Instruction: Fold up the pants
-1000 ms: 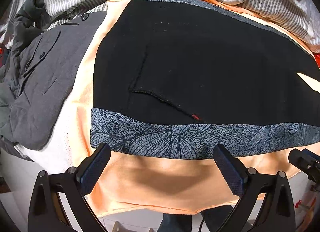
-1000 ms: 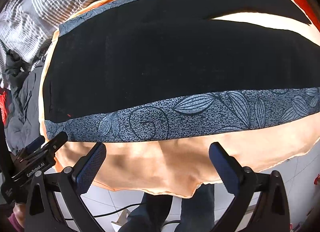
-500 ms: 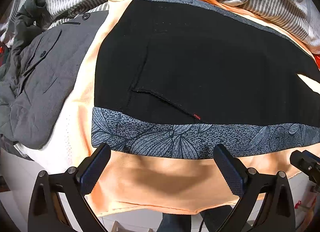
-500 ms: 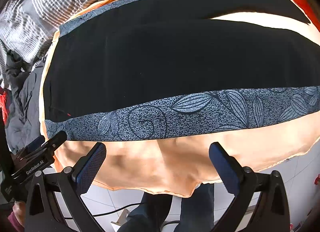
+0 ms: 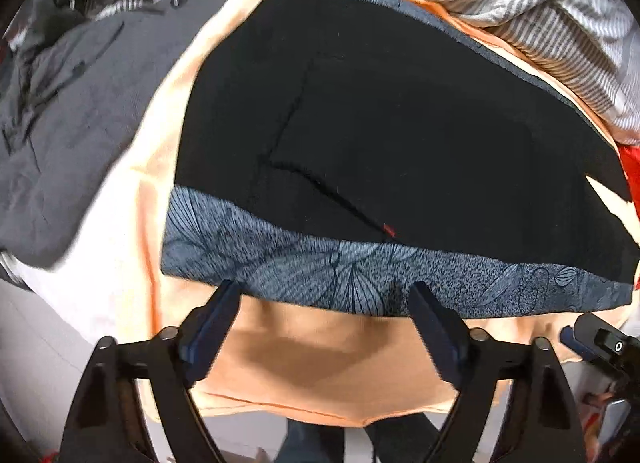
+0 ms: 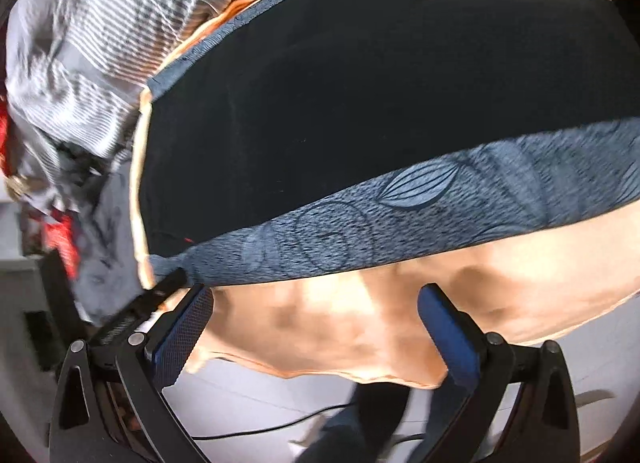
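Nearest the cameras, the left claw (image 5: pixel 322 305) was closing with only the patterned grey side band (image 5: pixel 400 279) of the black pants (image 5: pixel 400 135) at its tips, not pinched. Beside it, the right claw (image 6: pixel 316 303) stood spread just short of that band. Beyond, the pants lay flat on a peach sheet (image 5: pixel 320 359), striped bedding (image 5: pixel 560 23) behind.

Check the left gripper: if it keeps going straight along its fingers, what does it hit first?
Probably the patterned grey-blue side band of the black pants: the left gripper, jaws closing with nothing pinched yet, straddles that band's near edge over the orange sheet. Depth is unclear.
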Motion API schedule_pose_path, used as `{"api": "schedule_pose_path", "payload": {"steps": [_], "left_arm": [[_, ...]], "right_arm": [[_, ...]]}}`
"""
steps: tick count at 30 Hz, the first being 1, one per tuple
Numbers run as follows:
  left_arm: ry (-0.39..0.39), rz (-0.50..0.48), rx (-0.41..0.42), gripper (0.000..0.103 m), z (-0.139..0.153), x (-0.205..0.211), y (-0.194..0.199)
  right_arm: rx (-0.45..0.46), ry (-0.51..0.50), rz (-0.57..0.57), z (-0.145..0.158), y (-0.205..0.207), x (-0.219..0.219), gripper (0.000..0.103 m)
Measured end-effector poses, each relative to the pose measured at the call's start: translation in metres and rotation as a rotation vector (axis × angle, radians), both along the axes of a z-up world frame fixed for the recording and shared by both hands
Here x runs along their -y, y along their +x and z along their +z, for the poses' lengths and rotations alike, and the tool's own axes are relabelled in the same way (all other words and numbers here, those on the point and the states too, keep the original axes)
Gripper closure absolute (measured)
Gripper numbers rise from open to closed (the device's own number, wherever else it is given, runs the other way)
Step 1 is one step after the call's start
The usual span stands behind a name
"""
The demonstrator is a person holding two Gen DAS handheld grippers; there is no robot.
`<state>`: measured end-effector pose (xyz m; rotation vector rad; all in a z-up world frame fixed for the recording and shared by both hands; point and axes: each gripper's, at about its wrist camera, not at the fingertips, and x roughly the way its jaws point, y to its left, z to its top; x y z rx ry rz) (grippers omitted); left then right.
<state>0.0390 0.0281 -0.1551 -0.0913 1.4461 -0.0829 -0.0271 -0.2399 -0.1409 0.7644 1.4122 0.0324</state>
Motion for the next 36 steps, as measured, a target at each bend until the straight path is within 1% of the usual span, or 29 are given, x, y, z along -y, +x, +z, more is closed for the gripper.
{"api": "schedule_pose_path", "payload": {"steps": [1,2,3,4,6,8,11,16,20,21,23,24,25,28,33,36], "left_arm": [[-0.021,0.013,-0.009,0.019,-0.003,-0.003,-0.001],[-0.038,0.023,-0.012,0.029,-0.004,-0.004,-0.003],[-0.055,0.029,-0.022,0.032,-0.006,-0.006,-0.004],[-0.073,0.035,-0.036,0.034,-0.010,-0.008,-0.006],[-0.095,0.052,-0.043,0.034,-0.012,-0.009,-0.009],[-0.110,0.055,-0.039,0.034,-0.012,-0.011,-0.012],[-0.130,0.048,-0.035,0.034,-0.012,-0.012,-0.013],[-0.152,0.043,-0.030,0.034,-0.013,-0.014,-0.012],[-0.181,0.050,-0.044,0.034,-0.013,-0.018,-0.017],[-0.190,0.053,-0.045,0.034,-0.013,-0.017,-0.016],[-0.203,0.054,-0.055,0.034,-0.014,-0.017,-0.019],[-0.210,0.054,-0.062,0.034,-0.014,-0.018,-0.020],[-0.218,0.054,-0.069,0.034,-0.014,-0.019,-0.022],[-0.260,0.069,-0.084,0.034,-0.015,-0.022,-0.022],[-0.396,0.158,-0.110,0.034,-0.017,-0.031,-0.016],[-0.451,0.193,-0.114,0.034,-0.015,-0.033,-0.010]], "right_arm": [[0.005,0.033,-0.016,-0.004,-0.001,0.001,0.009],[0.005,0.064,-0.033,-0.008,-0.002,0.002,0.015],[0.004,0.096,-0.050,-0.012,-0.003,0.004,0.028],[0.003,0.148,-0.075,-0.019,-0.005,0.005,0.038],[0.004,0.225,-0.117,-0.030,-0.007,0.007,0.045],[0.007,0.276,-0.148,-0.040,-0.009,0.007,0.046],[0.001,0.315,-0.201,-0.053,-0.011,0.011,0.046],[0.007,0.371,-0.275,-0.066,-0.015,0.021,0.046],[0.040,0.439,-0.331,-0.071,-0.008,0.027,0.047],[0.048,0.448,-0.330,-0.071,-0.002,0.026,0.050],[0.050,0.455,-0.316,-0.070,0.007,0.024,0.062],[0.046,0.464,-0.309,-0.069,0.011,0.023,0.081],[0.050,0.478,-0.309,-0.069,0.012,0.024,0.086],[0.082,0.513,-0.312,-0.057,0.017,0.026,0.089],[0.117,0.535,-0.291,-0.040,0.022,0.028,0.090],[0.121,0.542,-0.283,-0.035,0.026,0.028,0.090]]}}
